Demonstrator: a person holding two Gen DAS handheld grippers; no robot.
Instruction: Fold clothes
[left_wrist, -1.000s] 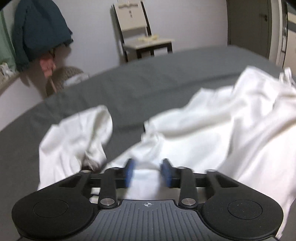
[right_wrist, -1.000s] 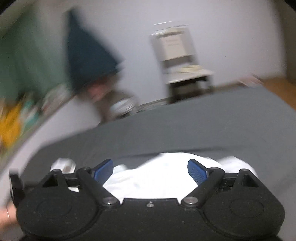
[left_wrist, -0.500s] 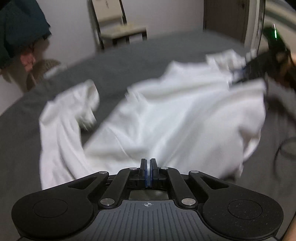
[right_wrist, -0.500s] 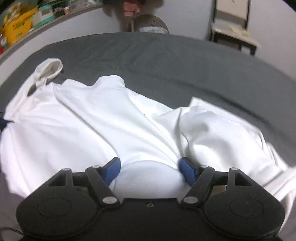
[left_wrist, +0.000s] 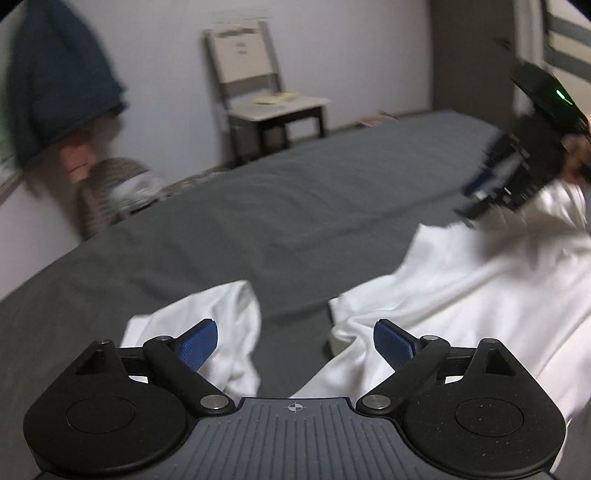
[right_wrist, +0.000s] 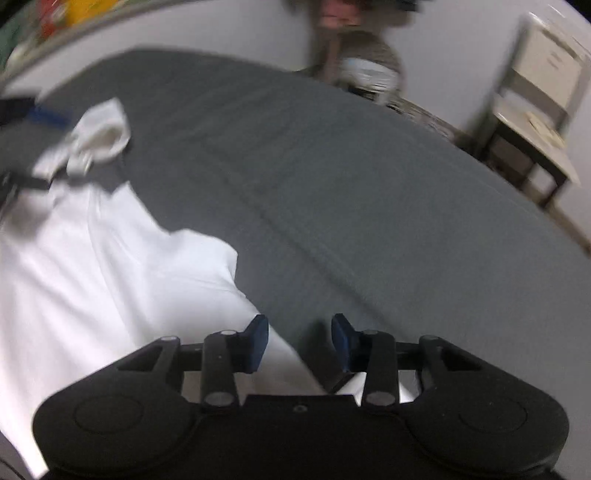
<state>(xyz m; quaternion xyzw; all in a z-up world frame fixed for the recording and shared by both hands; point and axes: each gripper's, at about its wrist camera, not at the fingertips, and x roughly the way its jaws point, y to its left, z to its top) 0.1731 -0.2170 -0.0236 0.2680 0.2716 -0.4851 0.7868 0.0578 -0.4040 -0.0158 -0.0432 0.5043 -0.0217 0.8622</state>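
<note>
A white garment (left_wrist: 480, 295) lies spread on the grey bed (left_wrist: 295, 206); one sleeve (left_wrist: 229, 317) sits apart at the left. My left gripper (left_wrist: 295, 341) is open and empty, low over the gap between sleeve and body. My right gripper (right_wrist: 298, 338) is partly open and empty, at the garment's (right_wrist: 92, 280) edge over grey sheet (right_wrist: 369, 206). The right gripper also shows in the left wrist view (left_wrist: 498, 188), above the garment's far right part. The left gripper shows blurred at the left edge of the right wrist view (right_wrist: 40, 114).
A wooden chair (left_wrist: 258, 99) stands by the far wall beyond the bed. Dark blue clothing (left_wrist: 55, 85) hangs at the left above a striped basket (left_wrist: 110, 192). A door (left_wrist: 469, 55) is at the back right. A shelf with coloured items (right_wrist: 66, 14) runs along the wall.
My left gripper was shut half a second ago and has opened wide, with the view tilted up. My right gripper narrowed its opening and moved right to the garment's edge.
</note>
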